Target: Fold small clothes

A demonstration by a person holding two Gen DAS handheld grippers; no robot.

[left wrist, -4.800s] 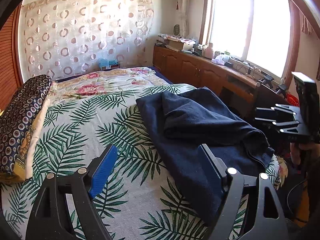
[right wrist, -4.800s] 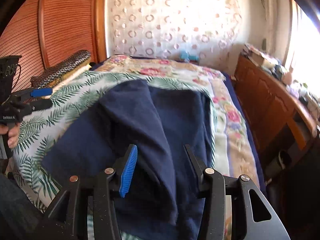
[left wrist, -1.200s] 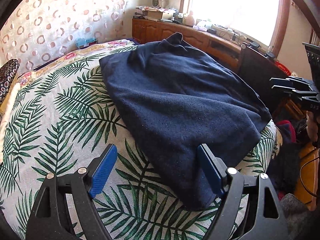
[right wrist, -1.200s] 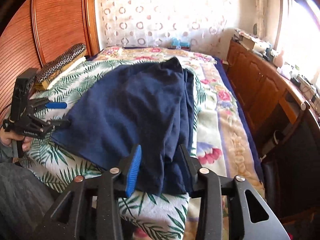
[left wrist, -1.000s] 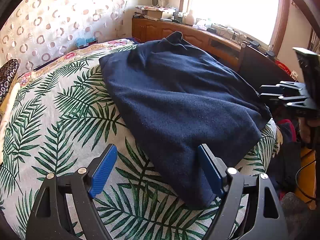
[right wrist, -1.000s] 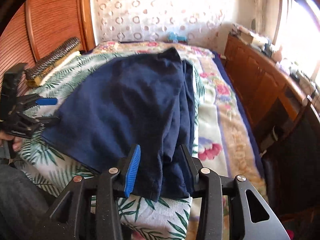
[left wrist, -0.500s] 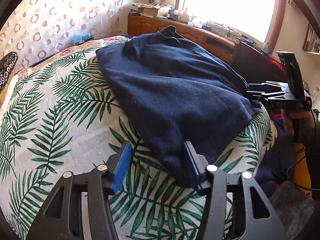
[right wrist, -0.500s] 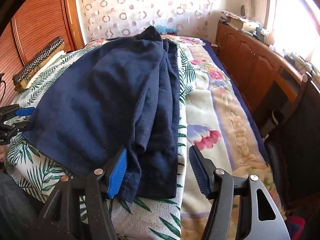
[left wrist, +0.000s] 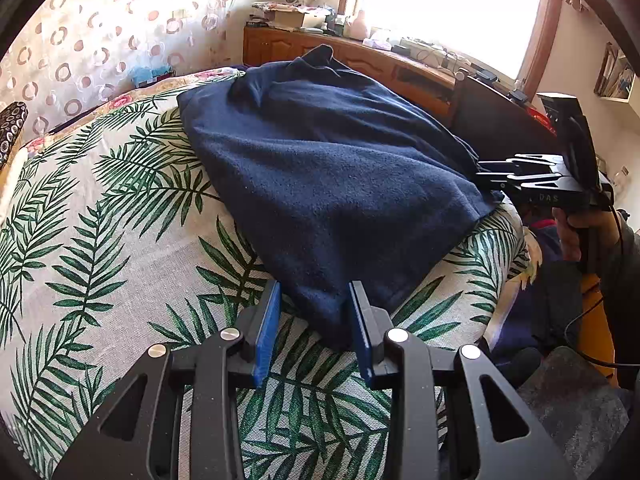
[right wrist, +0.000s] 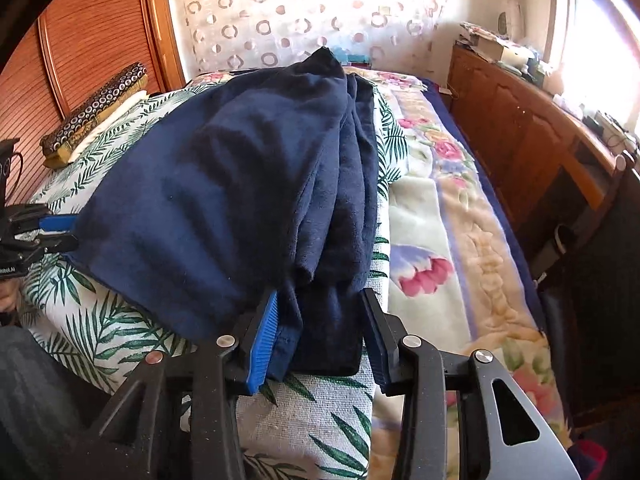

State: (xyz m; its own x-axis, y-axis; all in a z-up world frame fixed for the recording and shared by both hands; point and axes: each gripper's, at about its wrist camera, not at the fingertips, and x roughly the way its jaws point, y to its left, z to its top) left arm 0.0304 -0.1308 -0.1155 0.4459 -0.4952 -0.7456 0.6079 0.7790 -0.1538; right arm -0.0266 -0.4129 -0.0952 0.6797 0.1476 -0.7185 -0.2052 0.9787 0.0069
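Note:
A navy fleece garment (left wrist: 328,152) lies folded over in several layers on the palm-leaf bedspread (left wrist: 100,240), its near edge toward me. My left gripper (left wrist: 314,288) has its blue pads either side of the garment's near left corner; its jaws are closing and the cloth between them looks unsqueezed. The right wrist view shows this gripper (right wrist: 60,232) at that corner of the garment (right wrist: 240,184). My right gripper (right wrist: 320,296) is closing on the stacked near right edge, which fills the gap between its pads. The left wrist view shows it (left wrist: 486,174) pinching that edge.
A patterned pillow (right wrist: 96,108) lies at the bed's far left by the wooden wall. A floral blanket (right wrist: 440,208) covers the right side, beside a low wooden cabinet (right wrist: 532,132). A dark chair (left wrist: 492,116) and a person's hand (left wrist: 580,228) are at the right.
Both grippers' jaws have narrowed around the garment's near corners. The left gripper has crept forward onto its corner. The right one opened wider half a second ago, then closed onto the stacked edge.

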